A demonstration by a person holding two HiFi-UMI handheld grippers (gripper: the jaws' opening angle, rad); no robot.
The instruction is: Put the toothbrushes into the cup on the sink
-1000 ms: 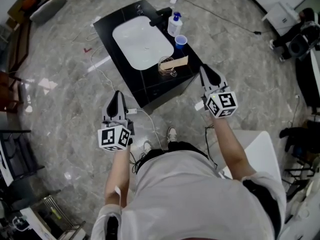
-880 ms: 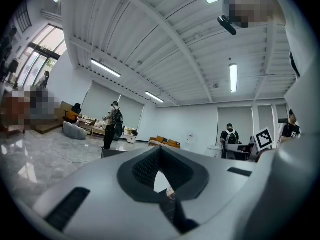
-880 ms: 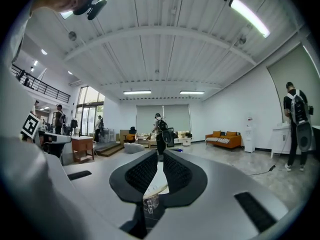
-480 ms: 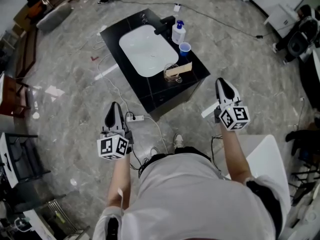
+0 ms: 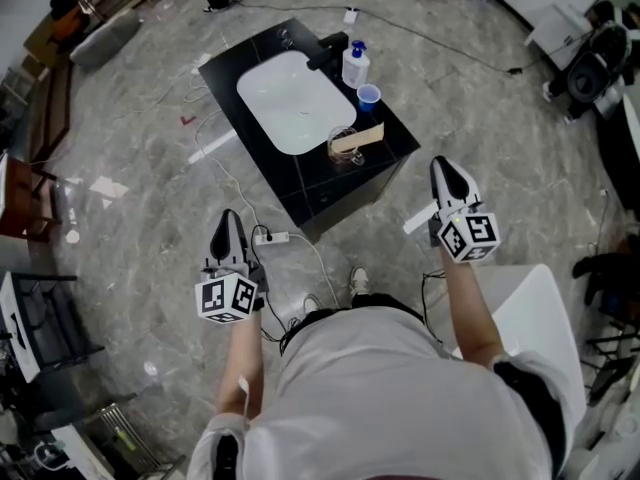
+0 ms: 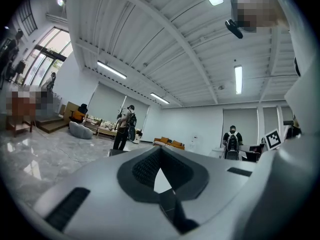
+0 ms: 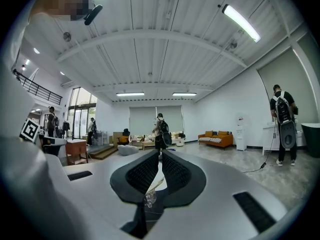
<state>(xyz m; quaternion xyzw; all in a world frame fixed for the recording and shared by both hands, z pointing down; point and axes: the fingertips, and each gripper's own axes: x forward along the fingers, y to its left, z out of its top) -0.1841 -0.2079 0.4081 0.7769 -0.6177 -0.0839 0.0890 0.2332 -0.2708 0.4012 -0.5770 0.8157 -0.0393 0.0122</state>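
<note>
The black sink cabinet [image 5: 385, 158] with its white basin [image 5: 288, 96] stands ahead of me on the marble floor. On its right side are a small blue cup [image 5: 368, 95], a white pump bottle [image 5: 352, 64] and a clear glass [image 5: 340, 148] with a tan flat piece [image 5: 361, 135] lying across it. I cannot make out single toothbrushes. My left gripper [image 5: 229, 218] hangs over the floor, well short of the cabinet, jaws shut and empty [image 6: 160, 151]. My right gripper [image 5: 443, 165] hovers to the right of the cabinet's near corner, shut with nothing between its pads [image 7: 160, 156].
A white power strip [image 5: 270, 236] and cables lie on the floor between me and the cabinet. A white surface [image 5: 525, 298] sits at my right. Furniture lines the left edge. People stand far off in the hall [image 7: 161, 129].
The cabinet now lies farther from both grippers. The right gripper has drawn back from the cabinet's near corner toward the lower right. The left gripper has hardly moved.
</note>
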